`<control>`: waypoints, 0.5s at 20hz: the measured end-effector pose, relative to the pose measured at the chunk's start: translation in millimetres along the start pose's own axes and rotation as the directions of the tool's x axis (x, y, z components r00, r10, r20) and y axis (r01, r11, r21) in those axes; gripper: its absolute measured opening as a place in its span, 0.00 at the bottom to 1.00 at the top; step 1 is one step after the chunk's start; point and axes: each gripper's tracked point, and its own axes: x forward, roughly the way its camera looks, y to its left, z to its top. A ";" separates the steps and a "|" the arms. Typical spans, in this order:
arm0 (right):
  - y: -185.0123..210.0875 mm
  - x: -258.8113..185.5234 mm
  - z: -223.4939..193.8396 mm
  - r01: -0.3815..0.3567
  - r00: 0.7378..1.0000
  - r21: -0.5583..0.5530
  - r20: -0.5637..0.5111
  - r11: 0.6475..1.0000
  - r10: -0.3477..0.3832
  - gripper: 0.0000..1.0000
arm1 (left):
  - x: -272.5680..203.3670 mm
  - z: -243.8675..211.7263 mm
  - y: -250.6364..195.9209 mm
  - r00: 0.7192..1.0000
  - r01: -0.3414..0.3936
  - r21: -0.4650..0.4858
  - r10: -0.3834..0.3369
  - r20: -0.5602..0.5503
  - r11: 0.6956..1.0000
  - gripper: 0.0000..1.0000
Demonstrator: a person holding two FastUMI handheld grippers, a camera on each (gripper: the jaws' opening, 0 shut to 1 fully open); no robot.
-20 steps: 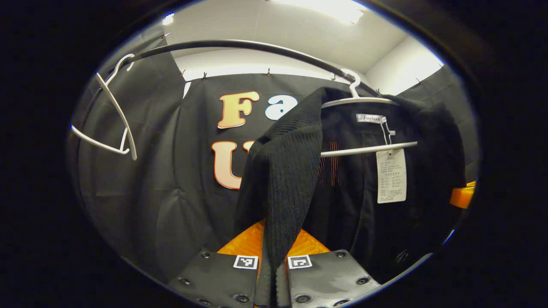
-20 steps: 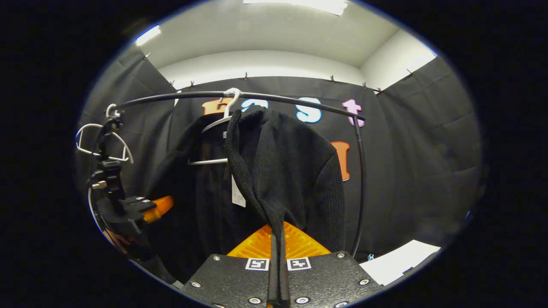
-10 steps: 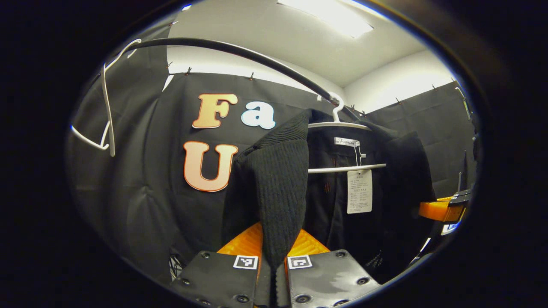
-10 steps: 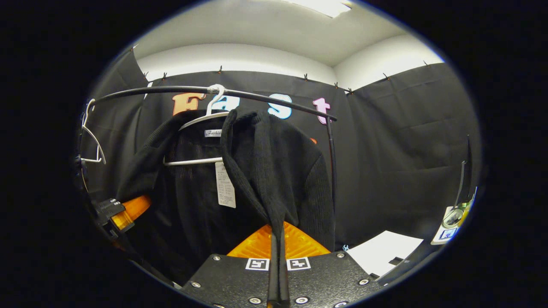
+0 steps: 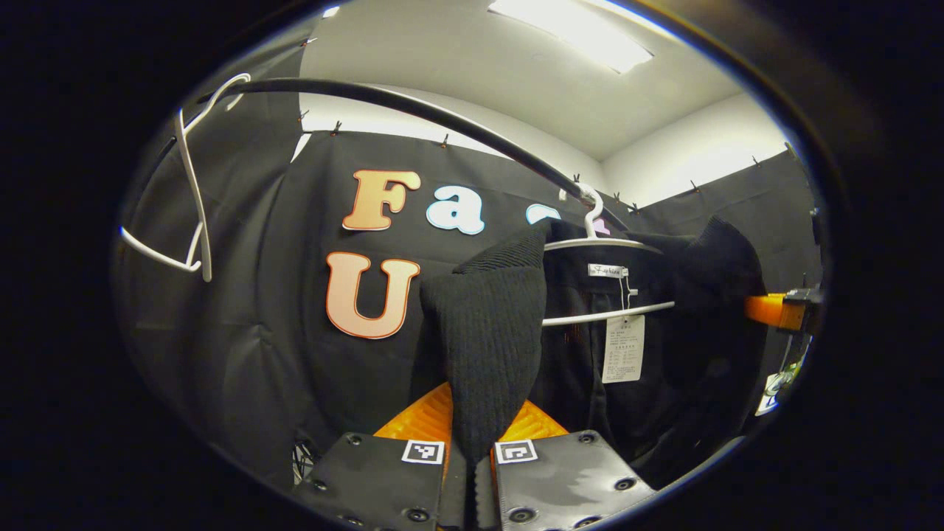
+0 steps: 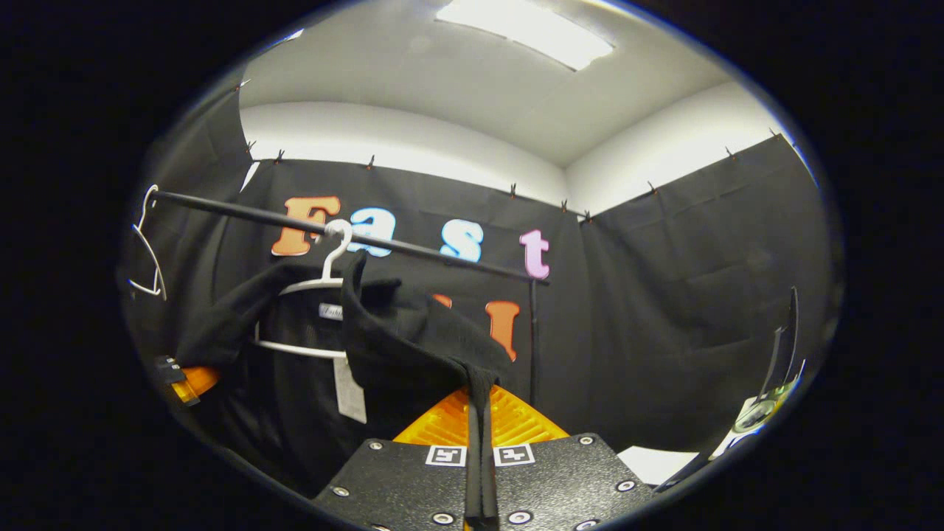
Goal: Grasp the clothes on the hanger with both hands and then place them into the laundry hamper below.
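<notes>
A black knit cardigan (image 5: 494, 346) hangs on a white hanger (image 5: 605, 240) hooked over the black rail (image 5: 413, 110). My left gripper (image 5: 472, 450) is shut on its front edge, the knit rising from between the fingers. In the right gripper view the cardigan (image 6: 413, 339) drapes off the white hanger (image 6: 324, 276), and my right gripper (image 6: 479, 461) is shut on the other front edge, pulled out sideways. A paper tag (image 5: 621, 348) dangles inside the garment. The right gripper (image 5: 774, 310) shows at the right edge of the left gripper view, and the left gripper (image 6: 184, 380) at the lower left of the right gripper view.
An empty white hanger (image 5: 188, 199) hangs at the left end of the rail (image 6: 354, 236). The rack's upright post (image 6: 532, 339) stands to the right of the cardigan. A white sheet (image 6: 656, 464) lies low at the right. A stand with a device (image 6: 774, 383) is at the far right.
Both grippers have drawn back and apart with the cardigan's front edges. The right side of the garment has lifted off the hanger's shoulder and stretches out sideways.
</notes>
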 end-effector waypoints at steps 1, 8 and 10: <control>-1.3 8.0 13.6 0.004 0.999 -0.014 0.032 1.000 -0.003 0.00 | -0.6 1.3 3.5 1.000 -0.012 -0.002 0.012 0.004 1.000 0.11; -23.2 60.7 88.9 0.001 0.988 -0.126 0.151 0.992 0.019 0.00 | -2.1 13.6 6.1 0.998 -0.038 -0.057 0.040 0.042 0.998 0.14; -33.6 81.0 95.1 0.016 0.990 -0.157 0.140 0.987 0.006 0.00 | 0.8 15.6 6.5 0.998 -0.042 -0.058 0.045 0.050 0.997 0.11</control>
